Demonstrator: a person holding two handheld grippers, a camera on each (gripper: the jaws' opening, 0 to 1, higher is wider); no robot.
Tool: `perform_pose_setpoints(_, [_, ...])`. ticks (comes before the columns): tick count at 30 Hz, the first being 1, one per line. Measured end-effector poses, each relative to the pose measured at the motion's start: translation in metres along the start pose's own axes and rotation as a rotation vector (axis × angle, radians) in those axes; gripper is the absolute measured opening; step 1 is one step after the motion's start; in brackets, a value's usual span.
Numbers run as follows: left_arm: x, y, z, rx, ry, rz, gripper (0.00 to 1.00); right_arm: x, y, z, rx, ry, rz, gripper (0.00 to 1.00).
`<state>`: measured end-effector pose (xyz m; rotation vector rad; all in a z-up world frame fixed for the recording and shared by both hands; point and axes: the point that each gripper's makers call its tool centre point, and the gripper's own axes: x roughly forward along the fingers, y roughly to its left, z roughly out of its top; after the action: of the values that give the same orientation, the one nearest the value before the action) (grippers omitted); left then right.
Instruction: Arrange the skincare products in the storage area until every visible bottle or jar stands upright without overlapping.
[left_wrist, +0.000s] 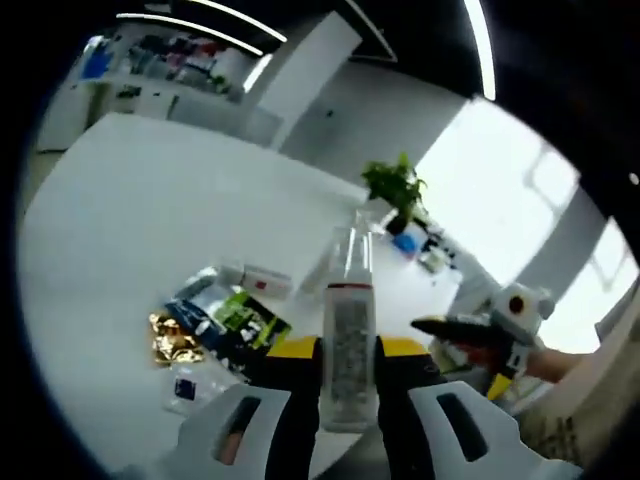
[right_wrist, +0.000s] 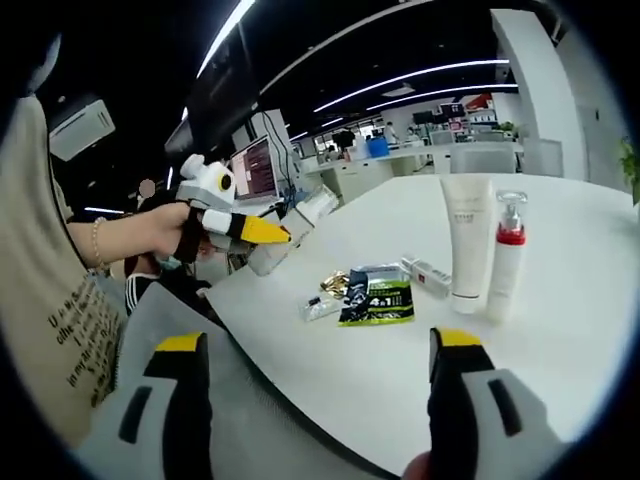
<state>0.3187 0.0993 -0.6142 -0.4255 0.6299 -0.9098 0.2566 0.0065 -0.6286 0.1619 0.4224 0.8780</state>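
My left gripper (left_wrist: 348, 352) is shut on a clear bottle (left_wrist: 349, 300) with a red band near its neck, held up over the white table (left_wrist: 130, 220). In the right gripper view a hand holds that left gripper (right_wrist: 262, 232) off the table's left edge, and the clear bottle (right_wrist: 300, 218) sticks out from its yellow tips. My right gripper (right_wrist: 320, 345) stands open with nothing between its jaws. Ahead of it a white tube (right_wrist: 467, 235) and a pump bottle (right_wrist: 507, 255) with a red collar stand upright side by side on the table (right_wrist: 560, 330).
Flat sachets lie in a loose group: a green and black one (right_wrist: 380, 296), a gold one (right_wrist: 335, 283) and a small white box (right_wrist: 430, 272). The same sachets (left_wrist: 225, 320) lie below the held bottle. A potted plant (left_wrist: 395, 190) stands at the table's far end. The right gripper (left_wrist: 455, 328) comes in from the right.
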Motion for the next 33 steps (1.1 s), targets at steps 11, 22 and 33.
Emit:
perform_pose_setpoints(11, [-0.011, -0.051, 0.006, -0.005, -0.106, -0.171, 0.17, -0.006, 0.024, 0.075, 0.23, -0.304, 0.116, 0.8])
perform_pose_setpoints(22, [-0.018, -0.091, 0.015, 0.035, -0.153, -0.287, 0.17, 0.007, 0.046, 0.102, 0.215, -0.321, 0.217, 0.66])
perform_pose_setpoints(33, [-0.018, -0.109, 0.013, 0.08, -0.148, -0.341, 0.17, 0.015, 0.054, 0.113, 0.212, -0.322, 0.258, 0.52])
